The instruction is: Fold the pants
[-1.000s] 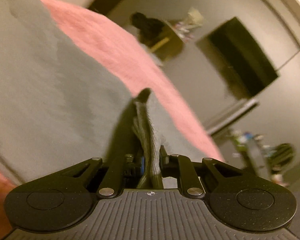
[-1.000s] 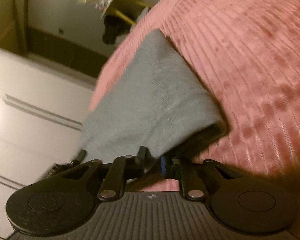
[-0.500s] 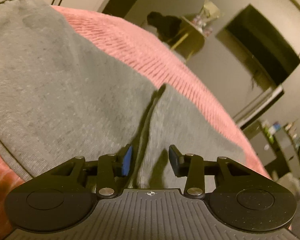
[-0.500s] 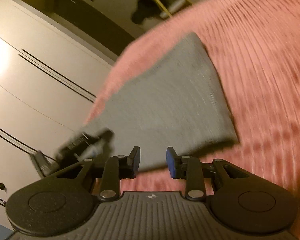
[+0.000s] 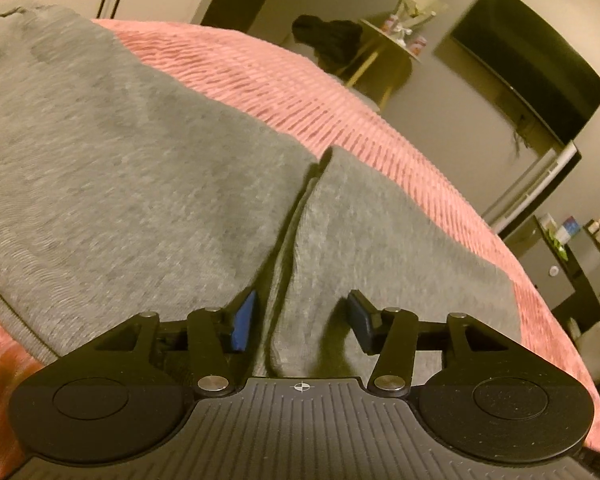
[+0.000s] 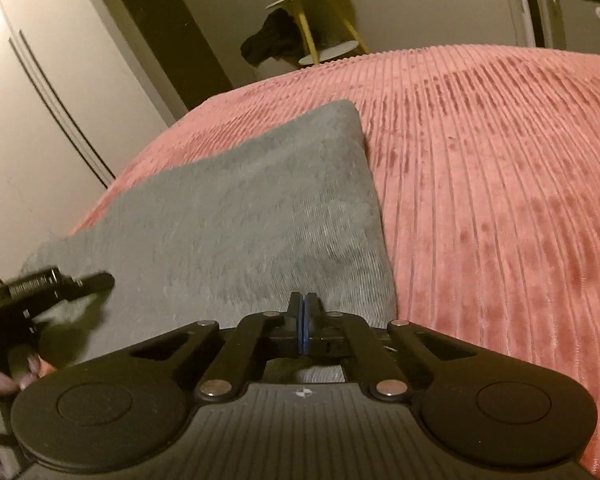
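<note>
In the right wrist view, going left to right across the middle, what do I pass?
White wardrobe doors → left hand-held gripper → grey pants → bare pink ribbed bedspread.

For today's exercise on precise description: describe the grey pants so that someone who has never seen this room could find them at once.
Start at the bed with the pink ribbed bedspread that fills most of the right wrist view. Near its left edge, towards the pale wardrobe doors, lie the grey pants, folded flat. They are the only grey thing on the pink, smooth knit against raised ridges.
</note>
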The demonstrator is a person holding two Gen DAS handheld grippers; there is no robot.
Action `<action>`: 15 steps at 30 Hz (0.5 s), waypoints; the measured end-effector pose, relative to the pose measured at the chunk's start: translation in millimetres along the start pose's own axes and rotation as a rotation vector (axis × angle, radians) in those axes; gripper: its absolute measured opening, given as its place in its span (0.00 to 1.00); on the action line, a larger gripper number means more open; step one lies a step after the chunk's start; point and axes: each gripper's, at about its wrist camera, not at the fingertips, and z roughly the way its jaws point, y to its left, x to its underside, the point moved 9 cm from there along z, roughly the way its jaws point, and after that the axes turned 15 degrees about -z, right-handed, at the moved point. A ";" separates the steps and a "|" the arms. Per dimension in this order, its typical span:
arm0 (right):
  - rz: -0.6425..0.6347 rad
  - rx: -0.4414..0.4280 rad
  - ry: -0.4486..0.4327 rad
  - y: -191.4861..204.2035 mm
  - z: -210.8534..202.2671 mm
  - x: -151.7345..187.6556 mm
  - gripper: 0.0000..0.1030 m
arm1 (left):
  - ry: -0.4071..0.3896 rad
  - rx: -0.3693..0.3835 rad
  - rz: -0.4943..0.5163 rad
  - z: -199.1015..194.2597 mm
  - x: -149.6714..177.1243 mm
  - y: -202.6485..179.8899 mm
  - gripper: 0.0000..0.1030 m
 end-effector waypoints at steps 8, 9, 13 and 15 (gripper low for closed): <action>-0.017 -0.014 -0.088 12.8 -6.4 -41.7 0.07 | -0.099 -0.040 0.041 -12.0 -13.6 -11.7 0.57; -0.034 0.000 -0.084 12.8 -1.5 -44.6 0.10 | -0.128 -0.046 0.062 -14.8 -18.7 -17.0 0.58; -0.075 0.028 -0.028 5.9 27.2 -33.2 0.10 | -0.150 -0.052 0.143 -2.6 -35.2 -38.7 0.73; -0.107 0.007 -0.062 5.7 30.7 -31.0 0.10 | -0.112 -0.074 0.147 18.7 -41.8 -41.1 0.73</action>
